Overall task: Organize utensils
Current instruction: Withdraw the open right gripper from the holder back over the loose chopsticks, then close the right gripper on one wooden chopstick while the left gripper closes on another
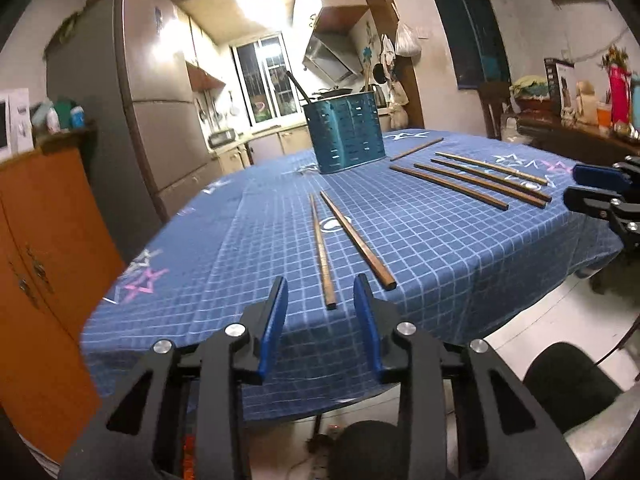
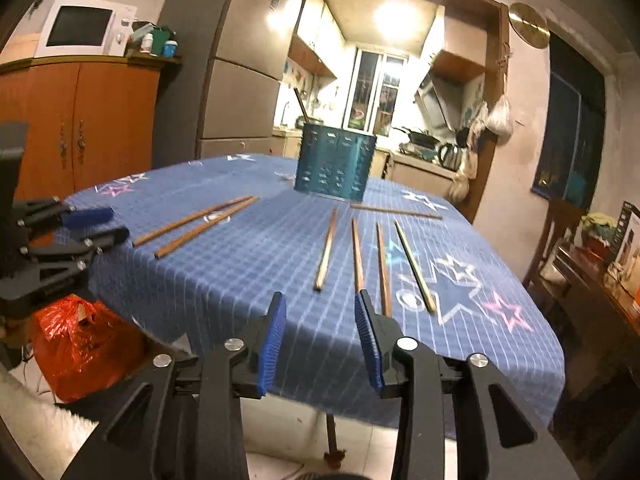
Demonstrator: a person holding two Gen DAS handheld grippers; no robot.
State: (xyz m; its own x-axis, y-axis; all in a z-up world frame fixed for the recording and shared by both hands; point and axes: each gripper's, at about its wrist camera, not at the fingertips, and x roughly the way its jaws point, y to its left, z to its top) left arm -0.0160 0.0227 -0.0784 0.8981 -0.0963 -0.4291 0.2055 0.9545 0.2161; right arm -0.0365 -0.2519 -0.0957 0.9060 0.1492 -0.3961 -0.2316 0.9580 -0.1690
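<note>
- seven wooden chopsticks lie on the blue checked tablecloth [image 1: 440,248]: a near pair [image 1: 348,244] ahead of your left gripper [image 1: 320,312], four [image 2: 372,256] in a row ahead of your right gripper [image 2: 320,320], and one [image 2: 396,212] beside the teal utensil holder [image 1: 344,132] at the far side.
- both grippers hang partly open and empty, short of the near table edge.
- expect light, stiff, smooth sticks that may roll; pinch near the thick near ends.
- open cloth surrounds them, and the near ends sit close to the table edge.
</note>
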